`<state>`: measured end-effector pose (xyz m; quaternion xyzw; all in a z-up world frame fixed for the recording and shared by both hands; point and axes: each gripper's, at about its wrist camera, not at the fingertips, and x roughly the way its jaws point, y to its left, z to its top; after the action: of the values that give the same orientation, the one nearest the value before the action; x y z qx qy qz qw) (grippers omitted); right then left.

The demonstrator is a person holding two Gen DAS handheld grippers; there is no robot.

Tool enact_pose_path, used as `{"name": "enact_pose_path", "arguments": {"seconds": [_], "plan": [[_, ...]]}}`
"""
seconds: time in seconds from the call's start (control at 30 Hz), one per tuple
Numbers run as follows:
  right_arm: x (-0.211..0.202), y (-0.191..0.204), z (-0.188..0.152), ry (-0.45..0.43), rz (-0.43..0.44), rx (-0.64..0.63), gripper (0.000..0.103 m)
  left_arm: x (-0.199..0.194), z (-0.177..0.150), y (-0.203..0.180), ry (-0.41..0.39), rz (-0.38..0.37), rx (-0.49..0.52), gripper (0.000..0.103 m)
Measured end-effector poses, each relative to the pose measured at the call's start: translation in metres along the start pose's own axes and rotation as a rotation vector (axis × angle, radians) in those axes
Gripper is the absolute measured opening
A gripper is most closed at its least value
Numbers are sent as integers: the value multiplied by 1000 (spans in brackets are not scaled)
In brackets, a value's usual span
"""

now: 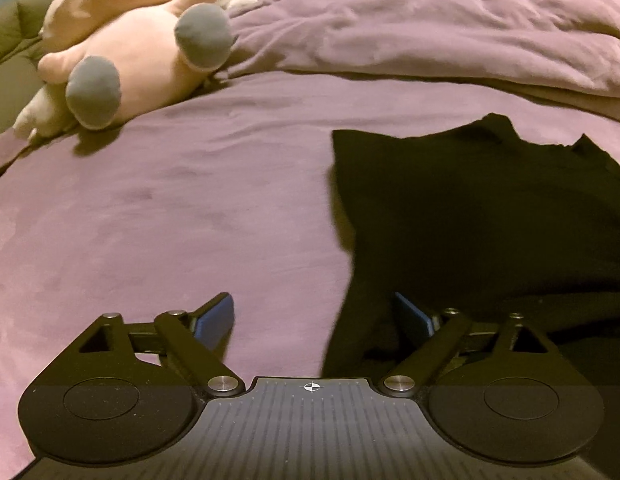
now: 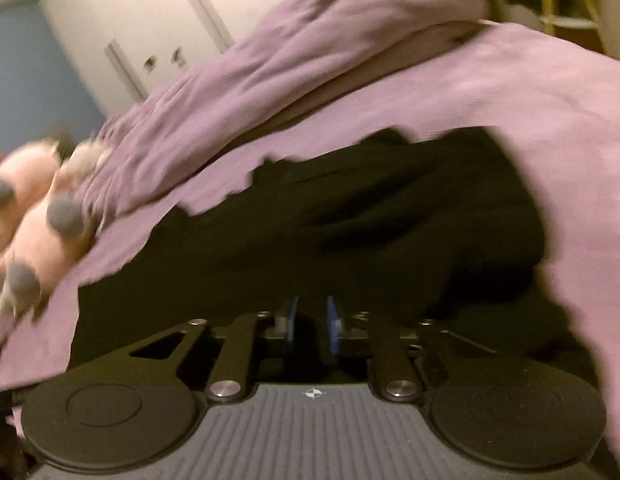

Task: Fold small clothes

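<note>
The work looked to be at an early fold: the black garment (image 1: 481, 216) lay spread on the purple bedsheet (image 1: 170, 208), and the next move seemingly called for the left gripper (image 1: 313, 316) to close on the near edge. That gripper's jaws stood wide apart, holding nothing, with the garment's left edge running up between its fingertips and most of the cloth ahead and to its right. The right gripper (image 2: 312, 320) had its pads nearly together with dark cloth directly ahead, though blur hid whether it pinched any.
</note>
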<state>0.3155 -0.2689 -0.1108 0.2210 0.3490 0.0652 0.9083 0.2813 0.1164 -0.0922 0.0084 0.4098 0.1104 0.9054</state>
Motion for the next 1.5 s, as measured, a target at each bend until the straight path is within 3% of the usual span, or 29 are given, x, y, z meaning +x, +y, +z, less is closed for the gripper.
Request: {"name": "enact_pose_path", "arguments": {"seconds": [0.07,0.23,0.33,0.4,0.43,0.57,0.73,0.9,1.13,1.27,1.5], "plan": [[-11,-19,5,-27,-35,24,0,-2,-2,4,1,-10,-1,95],[-38,-45,11,-40,-105,65,0,-19,-9,11,9,-29,25,95],[-57,-32,8,-37,-243,-11,1,-37,-26,20,34,-42,93,93],[-76,-19,-4,-29,-320,-75,19,-57,-44,31,22,-61,114,93],[-86,-16,-10,-11,-330,-77,37,-68,-53,37,23,-74,111,93],[-145,-21,-49,70,-226,-75,42,-105,-96,65,112,-153,75,93],[-210,-29,-93,139,-226,-100,44,-140,-143,82,147,-206,90,92],[-250,-37,-115,174,-201,-76,44,-147,-160,95,222,-288,-11,79],[-266,-51,-128,211,-212,-33,44,-152,-157,104,230,-319,-22,46],[-266,-59,-130,237,-205,-6,43,-151,-160,110,277,-405,-63,28],[-258,-58,-136,290,-177,-47,30,-143,-160,112,311,-438,-88,27]]}}
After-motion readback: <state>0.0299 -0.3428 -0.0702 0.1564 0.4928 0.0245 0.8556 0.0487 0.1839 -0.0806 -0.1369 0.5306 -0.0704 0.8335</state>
